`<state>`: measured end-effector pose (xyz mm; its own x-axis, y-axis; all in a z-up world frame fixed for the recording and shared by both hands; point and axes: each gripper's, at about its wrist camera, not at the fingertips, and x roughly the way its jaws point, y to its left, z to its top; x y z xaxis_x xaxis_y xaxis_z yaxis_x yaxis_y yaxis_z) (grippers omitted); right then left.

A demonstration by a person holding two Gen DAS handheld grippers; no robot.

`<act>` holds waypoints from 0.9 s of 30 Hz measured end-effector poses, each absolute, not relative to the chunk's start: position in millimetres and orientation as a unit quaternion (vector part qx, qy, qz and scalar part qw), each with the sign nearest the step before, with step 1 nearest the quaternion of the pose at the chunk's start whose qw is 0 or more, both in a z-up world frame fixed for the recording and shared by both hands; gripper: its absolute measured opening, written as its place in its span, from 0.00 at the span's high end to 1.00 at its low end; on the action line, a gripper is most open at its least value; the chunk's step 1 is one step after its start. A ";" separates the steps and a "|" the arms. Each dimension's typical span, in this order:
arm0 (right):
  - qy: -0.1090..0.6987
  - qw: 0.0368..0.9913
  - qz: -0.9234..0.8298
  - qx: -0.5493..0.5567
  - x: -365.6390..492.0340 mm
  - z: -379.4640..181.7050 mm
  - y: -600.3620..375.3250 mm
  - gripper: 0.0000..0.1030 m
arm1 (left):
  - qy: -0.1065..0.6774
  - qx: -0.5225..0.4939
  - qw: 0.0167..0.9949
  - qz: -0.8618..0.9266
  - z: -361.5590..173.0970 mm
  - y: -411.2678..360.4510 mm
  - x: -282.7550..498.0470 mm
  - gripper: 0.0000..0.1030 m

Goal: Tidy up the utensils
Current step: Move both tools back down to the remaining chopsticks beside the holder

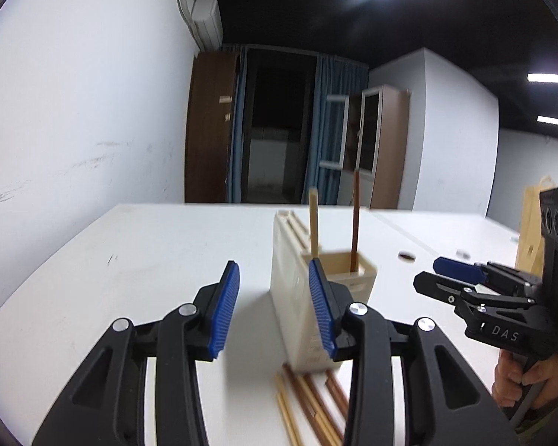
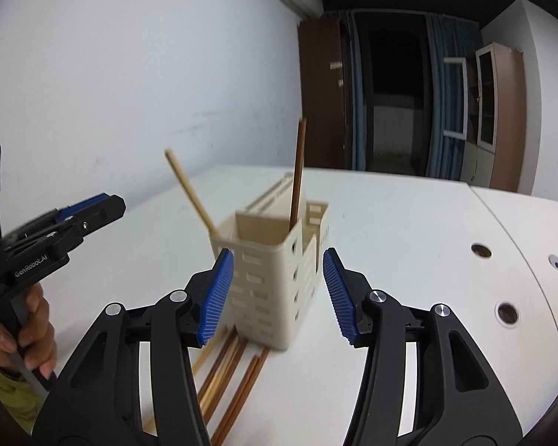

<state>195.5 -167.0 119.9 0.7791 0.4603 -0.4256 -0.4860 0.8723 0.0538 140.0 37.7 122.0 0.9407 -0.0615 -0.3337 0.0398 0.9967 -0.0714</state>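
Here the left gripper (image 1: 275, 310) holds its jaws wide apart with nothing between them, and the right gripper (image 2: 279, 293) does the same. The cream holder (image 2: 275, 260) stands on the white counter (image 2: 409, 223) just past the right jaws and beyond the left ones. In it, 1 pale chopstick (image 2: 189, 189) leans and 1 dark chopstick (image 2: 298, 171) stands nearly upright. Loose chopsticks (image 2: 230, 375) lie on the counter below the jaws, near the holder's base.
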 end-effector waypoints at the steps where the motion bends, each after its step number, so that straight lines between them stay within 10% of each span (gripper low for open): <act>1: 0.224 0.941 0.251 -0.033 195.6 117.1 -165.0 0.51 | 0.178 -0.030 0.983 -0.026 121.9 36.7 141.5 0.63; 27: 0.411 0.885 0.205 -0.073 239.5 -1.3 -130.9 0.43 | 0.396 -0.014 0.918 -0.009 16.8 42.0 177.2 0.58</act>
<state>239.5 -130.9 -1.3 0.5784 0.3034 -0.7572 -0.4237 0.9050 0.0389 177.2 42.0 16.8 0.6863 -0.0270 -0.7268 0.0048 0.9995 -0.0326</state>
